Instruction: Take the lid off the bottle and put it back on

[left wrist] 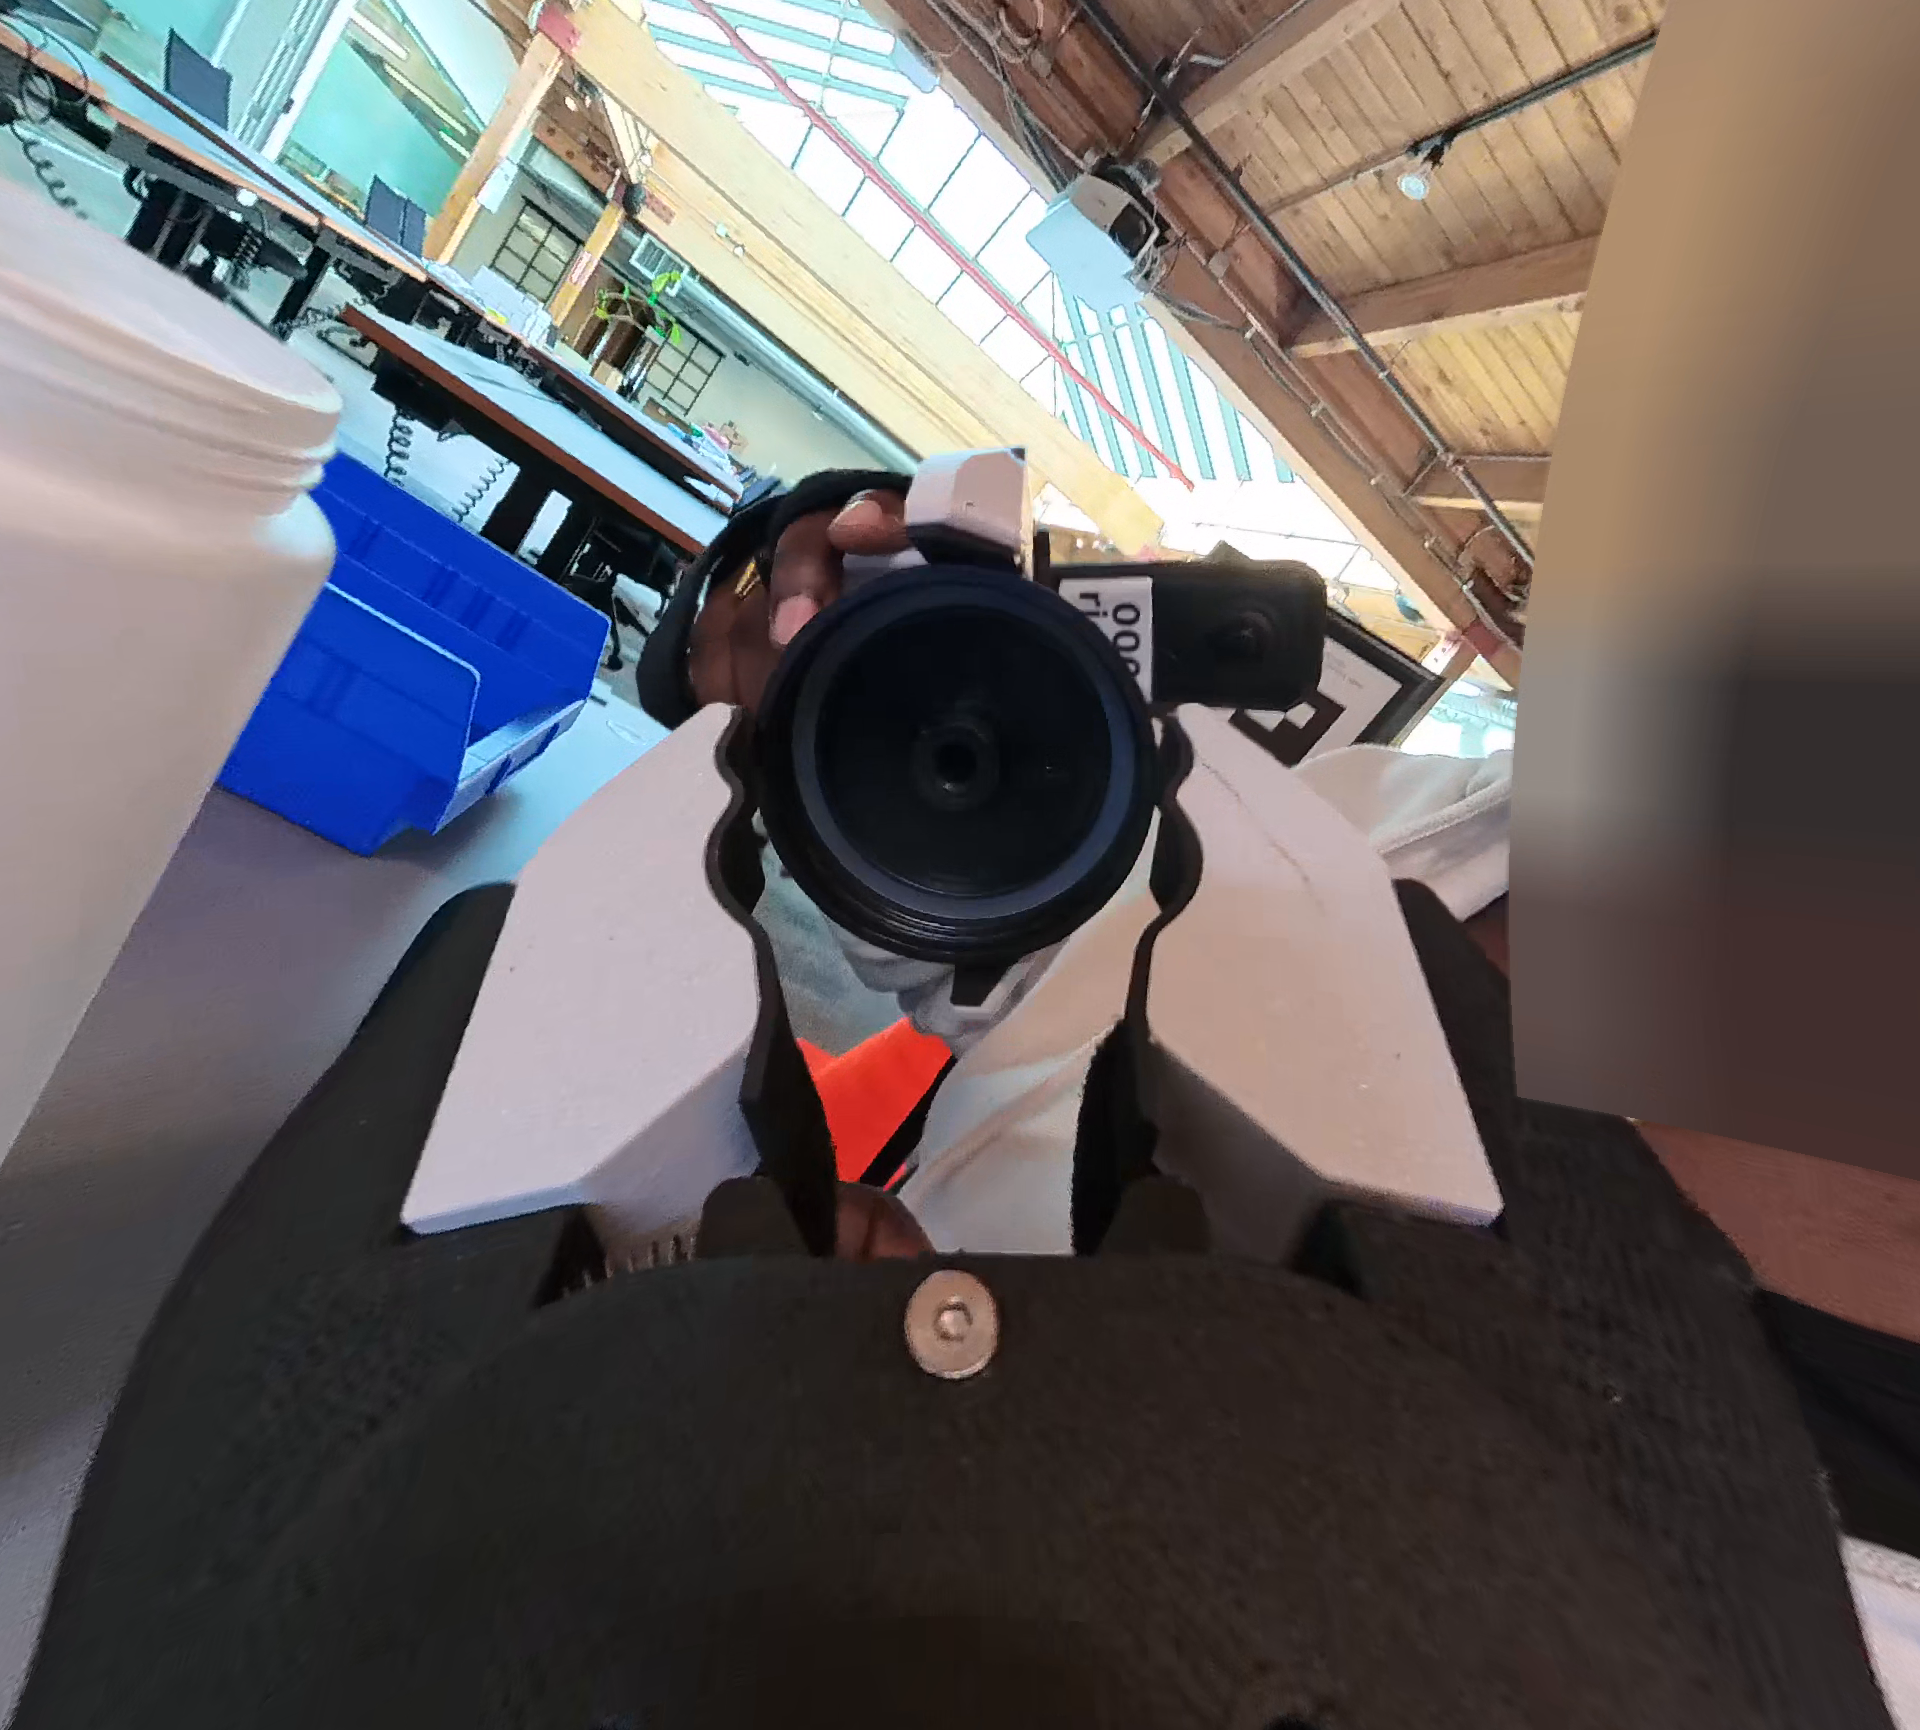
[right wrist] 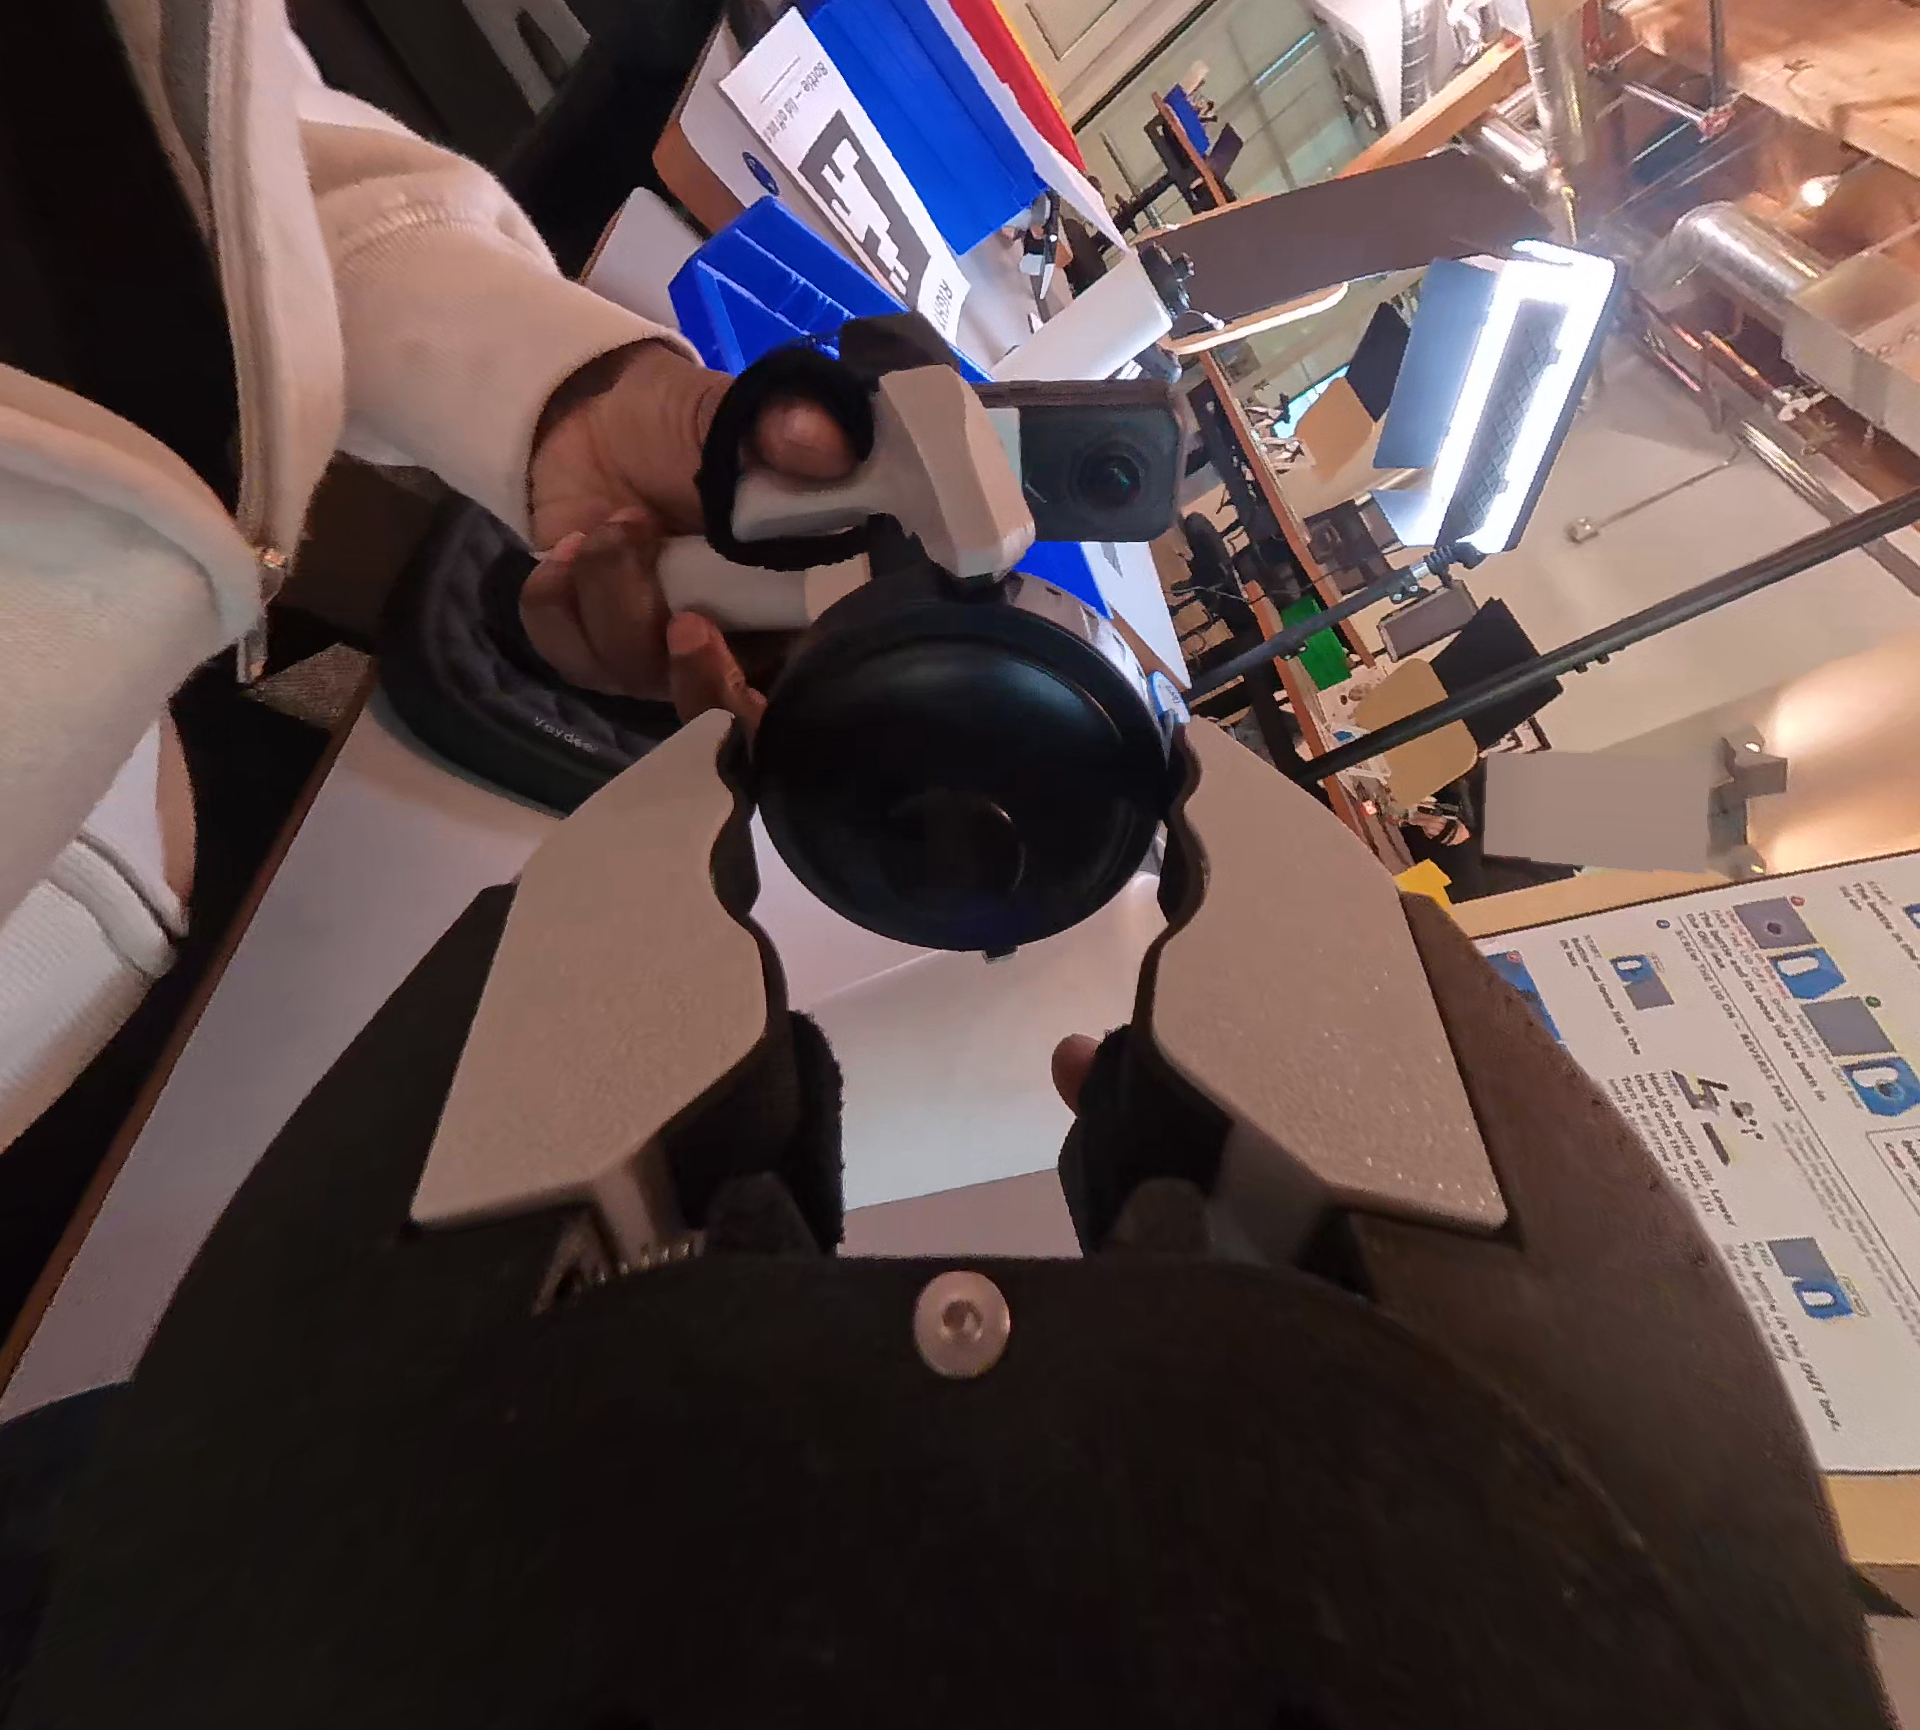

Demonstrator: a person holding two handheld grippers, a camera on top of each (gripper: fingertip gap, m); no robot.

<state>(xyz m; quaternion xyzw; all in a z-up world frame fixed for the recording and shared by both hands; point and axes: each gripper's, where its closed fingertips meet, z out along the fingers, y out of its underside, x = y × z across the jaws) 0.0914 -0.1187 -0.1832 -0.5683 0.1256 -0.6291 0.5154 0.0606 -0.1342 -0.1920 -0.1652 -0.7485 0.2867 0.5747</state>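
Grey bench top (left wrist: 260, 953): white bottle (left wrist: 135, 589) stands open at the left, neck bare. Left gripper (left wrist: 951, 776) and right gripper (right wrist: 961, 807) face each other mid-air, both clamped crosswise on the black lid (left wrist: 956, 839). Looks like a handover to regrip.

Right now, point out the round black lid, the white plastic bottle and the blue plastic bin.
round black lid (left wrist: 956, 761): left wrist view, underside centre.
white plastic bottle (left wrist: 135, 600): left wrist view, shoulder wall.
blue plastic bin (left wrist: 416, 672): left wrist view, side wall.
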